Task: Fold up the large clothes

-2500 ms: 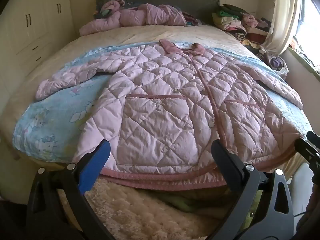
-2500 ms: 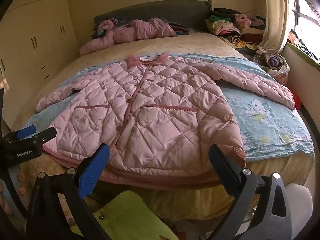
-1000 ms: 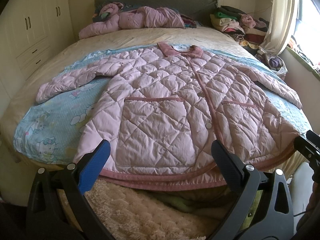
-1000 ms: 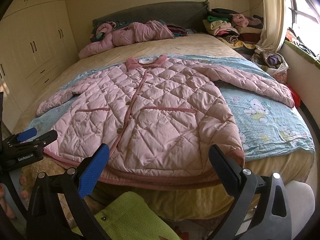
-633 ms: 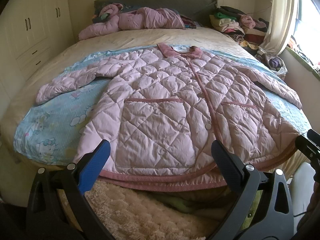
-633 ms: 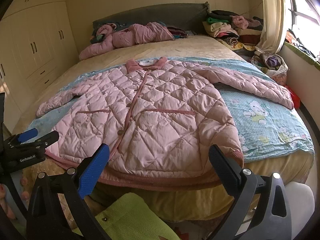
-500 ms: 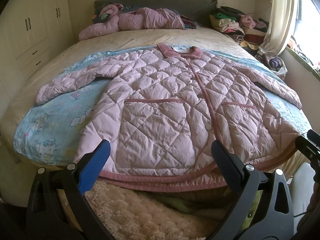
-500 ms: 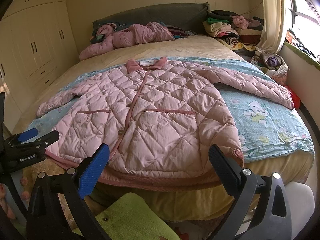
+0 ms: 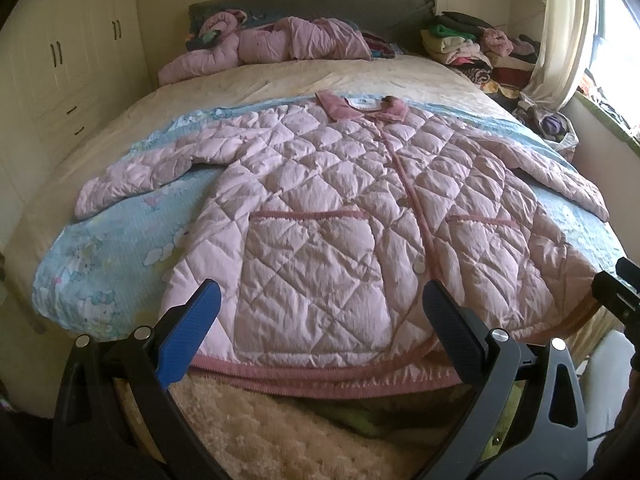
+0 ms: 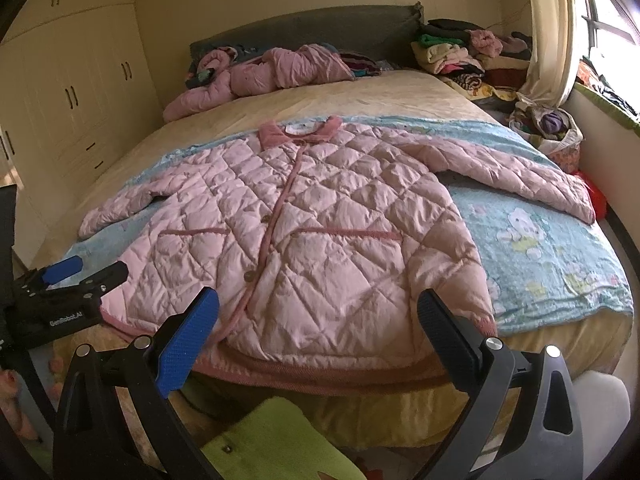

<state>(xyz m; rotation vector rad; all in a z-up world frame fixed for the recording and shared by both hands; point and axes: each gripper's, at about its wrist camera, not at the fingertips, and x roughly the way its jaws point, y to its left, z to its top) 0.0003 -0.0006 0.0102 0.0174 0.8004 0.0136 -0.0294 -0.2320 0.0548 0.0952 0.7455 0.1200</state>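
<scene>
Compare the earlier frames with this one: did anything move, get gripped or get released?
Only slight camera drift. The pink quilted jacket lies spread flat, buttoned, on the blue cartoon-print blanket as before. The left gripper and right gripper stay open, short of the hem, holding nothing.

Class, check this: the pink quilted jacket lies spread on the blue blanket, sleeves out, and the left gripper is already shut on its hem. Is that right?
One thing is wrong. The left gripper is open and holds nothing; the left wrist view shows its jaws wide apart before the hem. The rest stands: the jacket lies spread on the blue blanket, sleeves out.
</scene>
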